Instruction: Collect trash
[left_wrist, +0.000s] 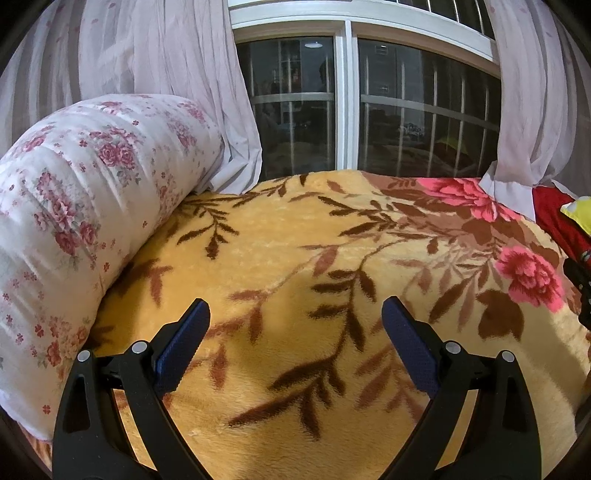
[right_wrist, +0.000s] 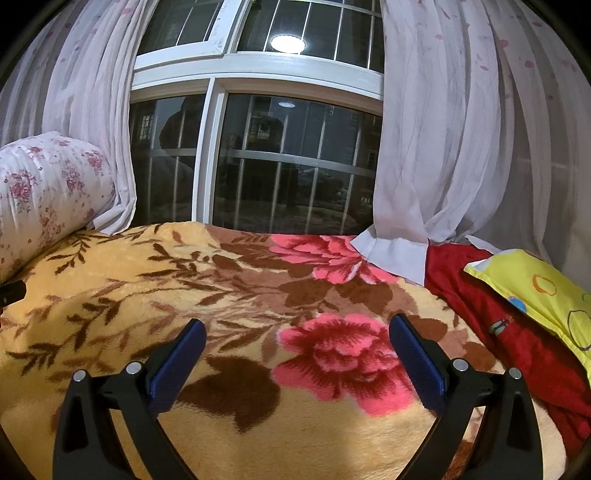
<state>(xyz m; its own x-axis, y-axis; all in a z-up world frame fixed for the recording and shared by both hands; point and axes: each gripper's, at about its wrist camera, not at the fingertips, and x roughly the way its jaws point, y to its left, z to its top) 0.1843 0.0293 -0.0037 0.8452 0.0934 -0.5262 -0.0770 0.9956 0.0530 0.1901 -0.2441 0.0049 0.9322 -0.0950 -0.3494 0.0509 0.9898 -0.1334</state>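
No trash shows in either view. My left gripper (left_wrist: 295, 310) is open and empty, held above a yellow plush blanket (left_wrist: 280, 243) with brown leaves and pink flowers. My right gripper (right_wrist: 297, 328) is open and empty above the same blanket (right_wrist: 155, 295), over a pink flower. The tip of the right gripper shows at the right edge of the left wrist view (left_wrist: 581, 288), and the tip of the left gripper at the left edge of the right wrist view (right_wrist: 11, 291).
A rolled floral white quilt (left_wrist: 74, 221) lies on the left of the bed. A red cloth (right_wrist: 517, 332) and a yellow pillow (right_wrist: 543, 295) lie on the right. Behind the bed are a barred window (left_wrist: 343, 110) and sheer curtains (right_wrist: 443, 147).
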